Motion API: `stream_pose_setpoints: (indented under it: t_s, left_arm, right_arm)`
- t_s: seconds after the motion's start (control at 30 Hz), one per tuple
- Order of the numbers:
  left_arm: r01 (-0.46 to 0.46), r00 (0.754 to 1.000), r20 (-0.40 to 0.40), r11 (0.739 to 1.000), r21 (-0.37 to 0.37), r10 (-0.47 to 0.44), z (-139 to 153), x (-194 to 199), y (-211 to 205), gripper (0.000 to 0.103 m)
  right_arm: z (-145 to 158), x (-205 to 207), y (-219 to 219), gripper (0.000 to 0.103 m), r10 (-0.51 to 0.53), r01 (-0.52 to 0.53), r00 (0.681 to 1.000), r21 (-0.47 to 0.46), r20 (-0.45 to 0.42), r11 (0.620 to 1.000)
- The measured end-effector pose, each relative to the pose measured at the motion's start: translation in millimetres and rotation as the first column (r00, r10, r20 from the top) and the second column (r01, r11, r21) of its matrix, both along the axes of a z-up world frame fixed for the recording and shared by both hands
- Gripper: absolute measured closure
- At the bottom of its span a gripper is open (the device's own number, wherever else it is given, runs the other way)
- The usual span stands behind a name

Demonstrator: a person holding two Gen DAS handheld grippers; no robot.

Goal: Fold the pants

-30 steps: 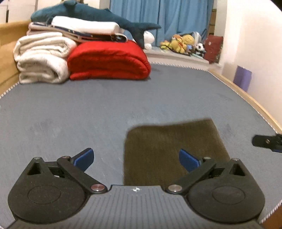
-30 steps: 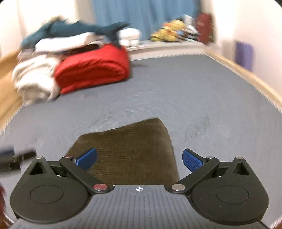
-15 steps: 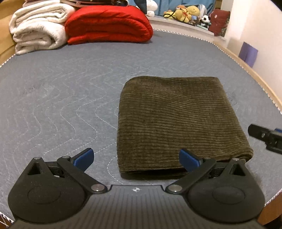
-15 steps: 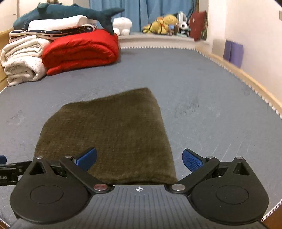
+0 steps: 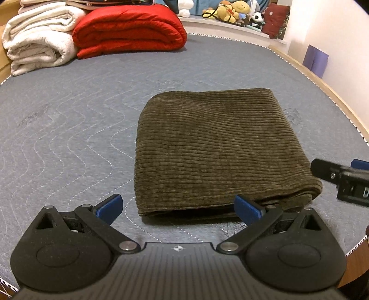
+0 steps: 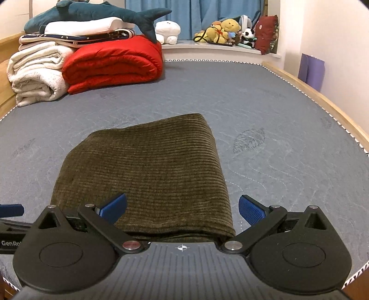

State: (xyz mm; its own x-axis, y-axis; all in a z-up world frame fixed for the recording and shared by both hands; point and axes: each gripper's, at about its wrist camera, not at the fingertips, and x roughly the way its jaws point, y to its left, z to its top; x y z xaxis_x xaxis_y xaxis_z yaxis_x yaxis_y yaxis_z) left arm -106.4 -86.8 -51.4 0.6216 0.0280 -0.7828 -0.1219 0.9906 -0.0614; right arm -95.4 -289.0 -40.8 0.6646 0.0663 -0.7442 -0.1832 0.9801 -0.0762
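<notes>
The olive-brown corduroy pants (image 5: 216, 147) lie folded into a flat rectangle on the grey quilted mattress (image 5: 69, 120); they also show in the right wrist view (image 6: 147, 175). My left gripper (image 5: 178, 207) is open and empty, just in front of the near edge of the pants, toward their left corner. My right gripper (image 6: 182, 208) is open and empty, hovering at the near edge by the right corner. The right gripper's tip shows at the right edge of the left wrist view (image 5: 341, 177).
A rolled red quilt (image 6: 113, 64), white blankets (image 6: 34, 73) and a blue shark plush (image 6: 99, 13) are stacked at the far left. Stuffed toys (image 6: 223, 32) sit on the back ledge. The wooden bed rail (image 6: 327, 108) runs along the right.
Both grippers have tilted down and steadied at the near edge of the pants, so the folded pants fill more of each view. Both stay open.
</notes>
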Motion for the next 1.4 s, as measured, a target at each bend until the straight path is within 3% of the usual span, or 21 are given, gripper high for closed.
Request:
stream_pose_setpoints:
  t_s: [0.2, 1.4]
  left_arm:
    - [0.005, 1.000, -0.016, 1.000, 0.004, -0.005, -2.3, -1.7, -1.6, 0.000]
    - [0.015, 0.999, -0.036, 1.000, 0.004, -0.014, -5.2, -1.9, -3.1, 0.000]
  right_arm:
    - [-1.2, -8.7, 6.2, 0.001, 0.044, -0.045, 0.999, -0.009, -0.020, 0.999]
    - [-3.4, -12.2, 5.4, 0.001, 0.066, -0.066, 0.996, 0.003, -0.057, 0.998]
